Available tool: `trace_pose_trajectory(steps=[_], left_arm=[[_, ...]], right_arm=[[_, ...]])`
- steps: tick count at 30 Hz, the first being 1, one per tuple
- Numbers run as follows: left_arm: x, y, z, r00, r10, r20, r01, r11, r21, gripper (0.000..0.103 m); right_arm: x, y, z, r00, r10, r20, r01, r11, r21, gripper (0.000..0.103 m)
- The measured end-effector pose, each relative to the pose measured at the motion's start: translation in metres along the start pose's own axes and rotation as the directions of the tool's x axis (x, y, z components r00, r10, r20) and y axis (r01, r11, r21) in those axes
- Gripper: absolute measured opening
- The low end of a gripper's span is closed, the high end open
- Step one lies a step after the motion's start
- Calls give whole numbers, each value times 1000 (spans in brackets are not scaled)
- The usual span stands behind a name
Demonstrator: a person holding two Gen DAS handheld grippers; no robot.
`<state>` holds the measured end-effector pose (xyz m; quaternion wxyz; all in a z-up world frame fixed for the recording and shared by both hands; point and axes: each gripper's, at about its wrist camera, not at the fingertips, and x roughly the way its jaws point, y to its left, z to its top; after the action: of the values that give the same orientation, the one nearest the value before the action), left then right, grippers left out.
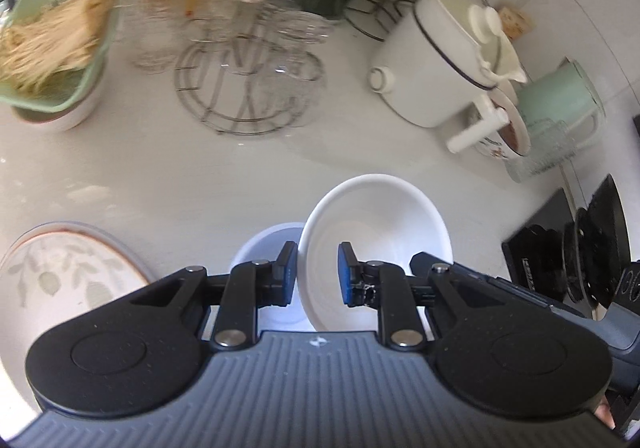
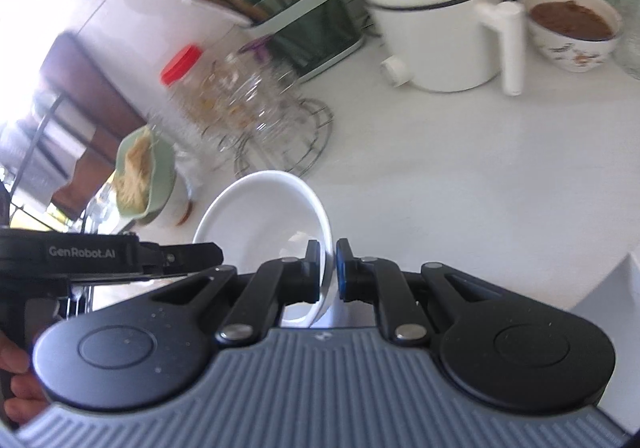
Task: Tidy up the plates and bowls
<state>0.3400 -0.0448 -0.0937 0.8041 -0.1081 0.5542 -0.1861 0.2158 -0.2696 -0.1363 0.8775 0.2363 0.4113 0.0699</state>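
Note:
A plain white bowl (image 1: 376,224) (image 2: 260,216) hangs tilted over the white counter, held from both sides. My right gripper (image 2: 328,268) is shut on its right rim, which stands thin between the blue pads. My left gripper (image 1: 318,272) straddles the bowl's left rim, one pad outside and one inside, a narrow gap apart. In the right wrist view the left gripper (image 2: 180,252) reaches in from the left to the bowl's near edge. A second white bowl (image 1: 268,248) sits lower, mostly hidden behind my left fingers. A leaf-patterned plate (image 1: 60,272) lies at the near left.
At the back stand a wire rack of glasses (image 1: 248,88), a green dish of dry noodles (image 1: 52,44), a chopstick holder (image 2: 296,20), a white lidded pot (image 1: 440,60), a bowl of brown food (image 2: 572,28) and a mint kettle (image 1: 560,100). A black stove (image 1: 568,240) lies at the right.

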Motion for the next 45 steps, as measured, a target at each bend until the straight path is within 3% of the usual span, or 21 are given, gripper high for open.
trace_pose_trajectory(steps=[8, 14, 22, 24, 26, 27, 36, 41, 45], left_arm=[[3, 22, -14, 997, 81, -13, -82, 995, -52, 24], [9, 34, -24, 997, 68, -32, -71, 995, -74, 24], [4, 39, -25, 998, 63, -13, -64, 993, -97, 24], [3, 41, -24, 997, 77, -15, -78, 992, -101, 32], [2, 43, -25, 997, 81, -14, -82, 990, -114, 42], [1, 44, -25, 996, 83, -12, -84, 989, -119, 43], [3, 36, -32, 996, 92, -5, -92, 989, -116, 45], [8, 31, -35, 996, 93, -17, -95, 986, -141, 45], [16, 26, -33, 995, 92, -27, -95, 985, -146, 51]], right_arm=[[29, 21, -4, 995, -2, -95, -2, 999, -39, 13], [35, 25, -11, 993, -35, -111, 28, 997, -66, 13], [33, 10, -5, 998, -41, -50, 39, 998, -45, 15], [36, 5, -3, 997, -43, -57, 41, 999, -27, 30], [39, 1, -5, 998, -39, -53, 38, 999, -15, 51], [43, 0, -6, 997, -35, -63, 34, 999, -15, 52], [81, -8, -23, 980, 5, -200, -4, 1000, 6, 50], [90, -17, -28, 973, 0, -229, 10, 999, 43, 22], [85, -26, -29, 976, -18, -216, 31, 998, 58, 15]])
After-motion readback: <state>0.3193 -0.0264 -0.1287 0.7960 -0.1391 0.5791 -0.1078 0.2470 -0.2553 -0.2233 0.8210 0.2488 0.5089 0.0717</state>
